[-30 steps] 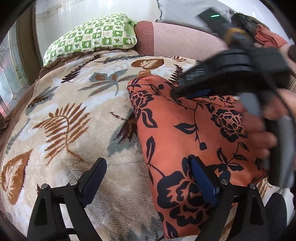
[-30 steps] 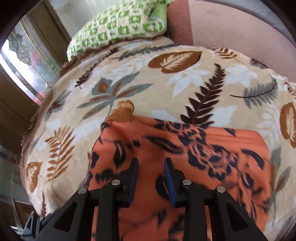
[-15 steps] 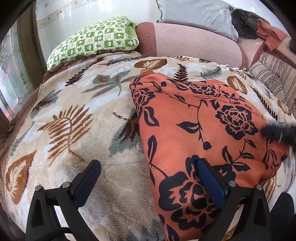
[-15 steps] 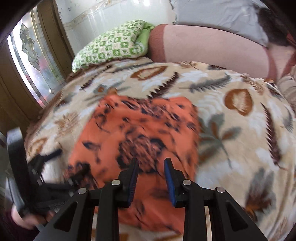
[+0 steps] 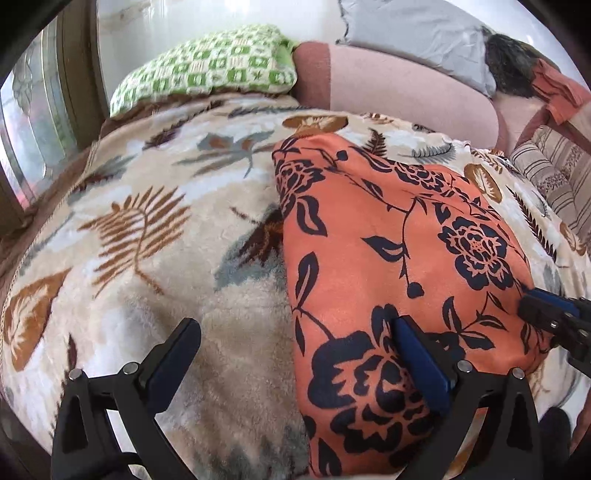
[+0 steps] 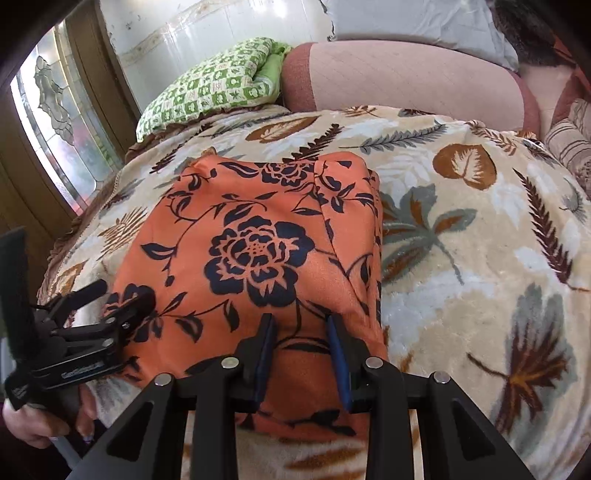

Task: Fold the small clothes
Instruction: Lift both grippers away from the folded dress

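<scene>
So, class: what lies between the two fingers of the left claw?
In the left wrist view: leaf-print blanket and the left edge of the orange garment; the claw is wide open, its right finger over the cloth.

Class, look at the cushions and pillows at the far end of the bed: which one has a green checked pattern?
The green checked pillow, far left beside the window. The pink bolster beside it is plain, and the grey pillow behind is unpatterned.

Each camera sits low behind its own claw, facing forward across the bed. Both look closely onto the orange floral garment [image 5: 388, 258] [image 6: 258, 236], left view from its left edge, right from its right.
</scene>
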`<state>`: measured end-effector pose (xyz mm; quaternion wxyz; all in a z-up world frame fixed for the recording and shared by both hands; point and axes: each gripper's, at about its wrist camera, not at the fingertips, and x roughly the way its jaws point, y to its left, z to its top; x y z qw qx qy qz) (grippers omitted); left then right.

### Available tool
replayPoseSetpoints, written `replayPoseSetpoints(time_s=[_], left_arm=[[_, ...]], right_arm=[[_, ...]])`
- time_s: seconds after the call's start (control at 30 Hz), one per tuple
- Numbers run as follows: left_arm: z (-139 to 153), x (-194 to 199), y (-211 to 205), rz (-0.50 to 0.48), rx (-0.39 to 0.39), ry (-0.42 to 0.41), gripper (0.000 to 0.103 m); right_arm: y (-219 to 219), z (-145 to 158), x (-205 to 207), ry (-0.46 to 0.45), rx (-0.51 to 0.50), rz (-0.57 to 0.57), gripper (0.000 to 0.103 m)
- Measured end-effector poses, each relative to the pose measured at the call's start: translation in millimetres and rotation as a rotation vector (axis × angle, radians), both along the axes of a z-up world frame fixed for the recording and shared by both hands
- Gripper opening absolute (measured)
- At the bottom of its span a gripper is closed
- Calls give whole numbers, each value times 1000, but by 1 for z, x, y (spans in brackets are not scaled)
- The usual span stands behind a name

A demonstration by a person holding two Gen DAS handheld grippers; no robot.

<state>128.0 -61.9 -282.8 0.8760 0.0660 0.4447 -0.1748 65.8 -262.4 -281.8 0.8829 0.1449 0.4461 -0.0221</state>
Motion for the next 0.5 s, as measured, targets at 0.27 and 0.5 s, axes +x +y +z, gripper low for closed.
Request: replayPoseSetpoints(time_s=[0.27, 0.5], left_arm=[[75, -46, 12, 114, 84, -220, 103], [151, -75, 25, 173, 51, -351, 103]], right_arm=[[2, 69, -44, -144, -73, -6, 33], [13, 117, -67, -229, -85, -36, 33]])
